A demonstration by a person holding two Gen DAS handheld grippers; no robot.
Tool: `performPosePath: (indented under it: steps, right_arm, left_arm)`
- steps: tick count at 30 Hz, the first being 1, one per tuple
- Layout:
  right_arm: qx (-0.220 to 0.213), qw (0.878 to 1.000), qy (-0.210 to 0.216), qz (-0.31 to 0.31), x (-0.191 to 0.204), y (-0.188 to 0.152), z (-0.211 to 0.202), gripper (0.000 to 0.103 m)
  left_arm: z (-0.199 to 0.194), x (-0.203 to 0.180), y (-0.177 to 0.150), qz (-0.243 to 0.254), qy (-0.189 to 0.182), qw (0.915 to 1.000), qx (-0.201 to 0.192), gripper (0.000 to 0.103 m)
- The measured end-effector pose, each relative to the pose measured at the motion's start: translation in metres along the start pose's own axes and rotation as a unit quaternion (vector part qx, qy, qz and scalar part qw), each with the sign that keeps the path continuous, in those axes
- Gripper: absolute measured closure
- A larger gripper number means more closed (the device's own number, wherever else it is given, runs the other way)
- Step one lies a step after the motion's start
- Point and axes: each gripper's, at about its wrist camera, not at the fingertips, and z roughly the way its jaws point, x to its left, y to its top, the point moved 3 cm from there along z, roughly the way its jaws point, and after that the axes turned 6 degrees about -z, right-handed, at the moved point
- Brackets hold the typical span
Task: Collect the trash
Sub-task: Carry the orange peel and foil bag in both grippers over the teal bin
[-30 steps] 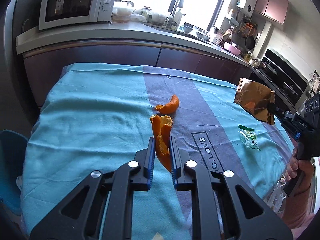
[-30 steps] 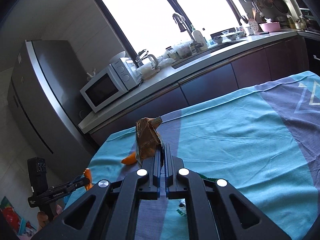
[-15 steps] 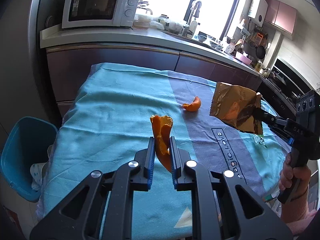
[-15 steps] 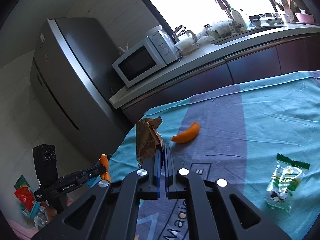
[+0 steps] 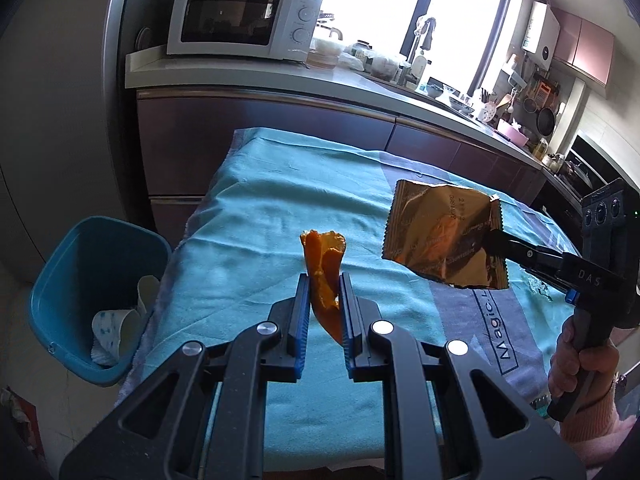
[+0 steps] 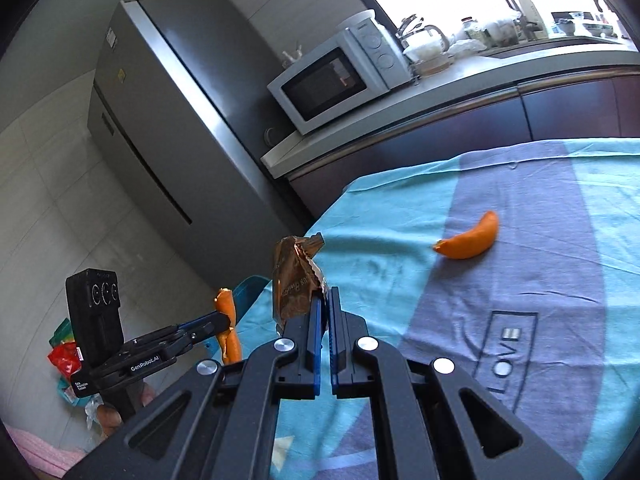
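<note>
Orange peel (image 5: 325, 276) is clamped upright between the blue pads of my left tool (image 5: 325, 300), its torn end standing up past the fingertips. Off to that tool's right, my right tool (image 5: 516, 250) is pinched tight on one edge of a crinkled gold wrapper (image 5: 440, 232), which hangs in the air over the cloth with my hand (image 5: 580, 364) gripping the handle below. From the right tool's own camera the wrapper (image 6: 298, 280) rises straight out of the closed fingertips (image 6: 325, 304), and the left tool (image 6: 218, 322) with its peel (image 6: 228, 332) sits low to the left of it. Ahead and to the right of the right tool, a second curved piece of peel (image 6: 470, 238) lies on the bench (image 6: 400, 208), on the purple band of the teal cloth. Down to the left of my left tool stands a blue bin (image 5: 94, 300) on the floor, holding what look like crumpled white papers (image 5: 116, 328). A white microwave (image 5: 240, 20) sits on the kitchen counter beyond the bench.
</note>
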Motion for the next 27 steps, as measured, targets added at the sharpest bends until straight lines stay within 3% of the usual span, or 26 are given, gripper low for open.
performPosePath:
  steps: [27]
  right_arm:
    - [0.053, 0.997, 0.062, -0.018, 0.041, 0.002, 0.063, 0.101]
  left_arm:
    - [-0.027, 0.049, -0.001, -0.035, 0.051, 0.9978, -0.022, 0.088]
